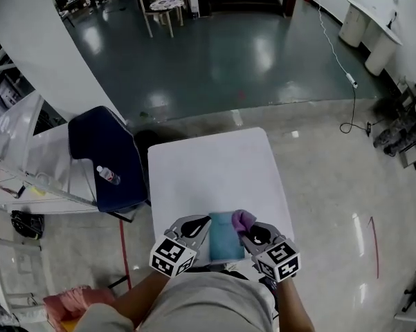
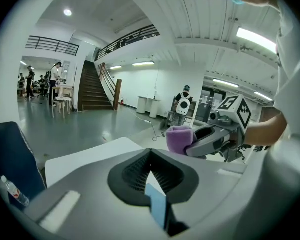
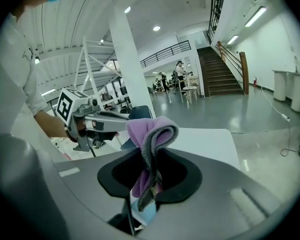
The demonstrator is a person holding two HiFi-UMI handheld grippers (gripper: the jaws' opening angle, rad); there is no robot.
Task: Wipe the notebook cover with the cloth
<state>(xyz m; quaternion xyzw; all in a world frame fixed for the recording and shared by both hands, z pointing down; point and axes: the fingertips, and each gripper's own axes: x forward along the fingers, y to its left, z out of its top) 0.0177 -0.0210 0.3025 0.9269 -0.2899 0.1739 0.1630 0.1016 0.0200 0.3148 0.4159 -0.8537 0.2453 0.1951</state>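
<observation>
Right now the whole move hangs on where the blue notebook (image 1: 226, 239) lies relative to my right claw (image 1: 252, 231). The notebook sits at the near edge of the white counter (image 1: 208, 164), just in front of me, cover up, with its long axis running straight away from me.

My left claw (image 1: 202, 225) is clenched on its left edge. In the left gripper view the blue edge shows pinched between the jaws, so that side is pinned. I cannot tell whether the book rests flat on the counter or is held slightly off it.

My right claw is clenched on the purple cloth (image 3: 150, 134), which bulges out of the jaws in a folded wad. It sits just beside the notebook's far right corner, and the wad either touches or just overhangs that corner. Most of the cover therefore lies to the left of the cloth and nearer to me.

The right claw is the only one free to wipe, since the left is busy as the anchor. I judge that the stroke should press the wad onto the cover and drag it along the long axis toward me, or across toward the left claw, stopping short of it. The two claws are close together across the book's narrow width, so a sideways stroke has little room.
</observation>
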